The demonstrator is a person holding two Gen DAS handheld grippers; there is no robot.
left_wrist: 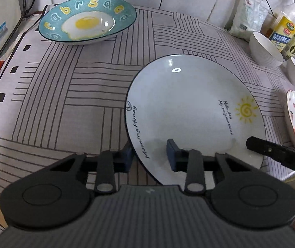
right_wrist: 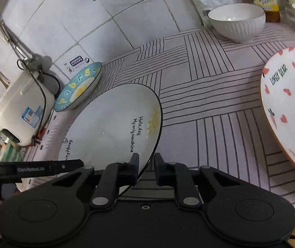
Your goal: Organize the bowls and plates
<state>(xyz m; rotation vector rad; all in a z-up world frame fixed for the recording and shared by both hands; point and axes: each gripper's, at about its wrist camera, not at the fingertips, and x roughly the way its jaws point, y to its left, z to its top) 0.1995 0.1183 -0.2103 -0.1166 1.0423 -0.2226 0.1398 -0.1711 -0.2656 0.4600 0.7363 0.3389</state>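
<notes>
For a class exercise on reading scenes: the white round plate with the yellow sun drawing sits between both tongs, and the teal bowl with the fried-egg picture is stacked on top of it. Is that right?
Not quite. The teal bowl with the fried-egg picture stands alone by the wall, apart from the white round plate with the yellow sun drawing, as the left wrist view shows. Left tongs and right tongs do straddle the plate's rim.

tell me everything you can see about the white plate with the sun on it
The sun plate is round, glossy white, ceramic-looking, with a thin dark rim, a yellow sun drawing and black script reading "Morning Honey" and "Hello, day My only sunshine". It is empty and lies on the striped cloth. The left hand-held gripper straddles its near-left rim, fingers apart. The right hand-held gripper straddles the right rim, also with a gap.
</notes>
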